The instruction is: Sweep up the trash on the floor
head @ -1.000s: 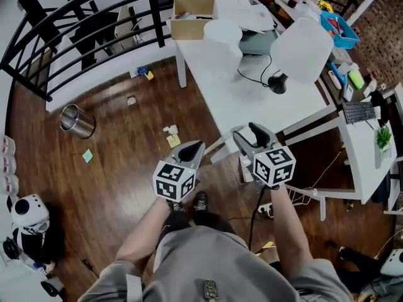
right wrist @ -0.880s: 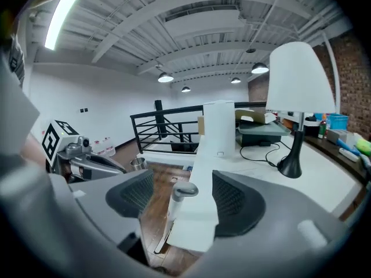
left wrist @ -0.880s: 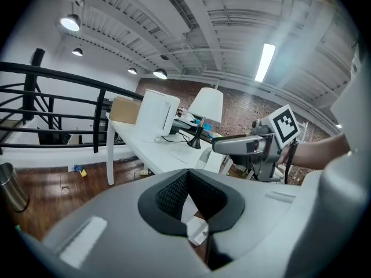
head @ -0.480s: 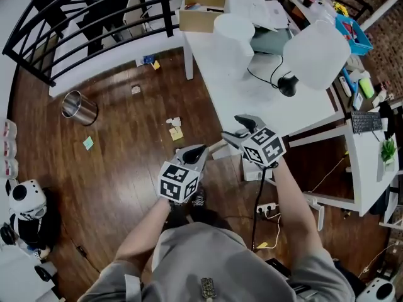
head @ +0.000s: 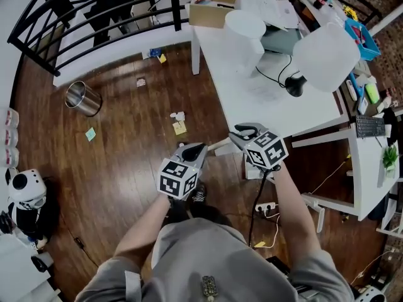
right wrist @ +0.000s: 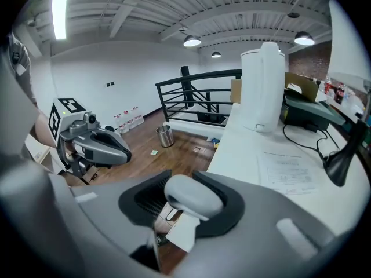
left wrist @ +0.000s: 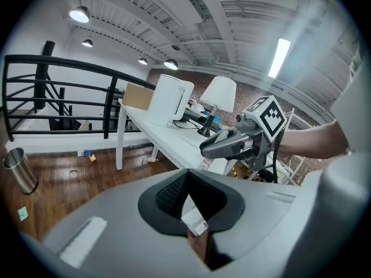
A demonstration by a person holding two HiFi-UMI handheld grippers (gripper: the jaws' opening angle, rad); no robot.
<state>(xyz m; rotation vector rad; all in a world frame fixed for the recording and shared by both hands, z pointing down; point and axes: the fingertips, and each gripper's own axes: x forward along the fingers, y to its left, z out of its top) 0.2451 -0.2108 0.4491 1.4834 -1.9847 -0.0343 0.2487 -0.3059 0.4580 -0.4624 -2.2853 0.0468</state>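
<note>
Trash [head: 179, 128] lies loose on the floor [head: 126, 168]: a yellow note and a white crumple just off the near corner of the white surface [head: 252, 87]. A green note [head: 91, 134] sits near the metal bin [head: 83, 98], and more scraps [head: 157, 54] lie along the floor's far edge under the railing. None is gathered, so sweeping looks not yet begun.

The right hand-held gripper [head: 247, 131] is angled down at the surface's near corner. Its jaws have just been closing, and a grey-capped handle [right wrist: 194, 194] sits between them and looks clamped. The handle probably belongs to a broom or dustpan parked against the surface, but its lower end is hidden. Taking it by the top makes sense, since a tool has to come before any sweep.

The left hand-held gripper [head: 194, 150] is clenched on nothing. It is held low beside the right one, likely waiting to take a second grip or a second tool.

The bin stands well apart from the main pile and is the likely dump spot.
</note>
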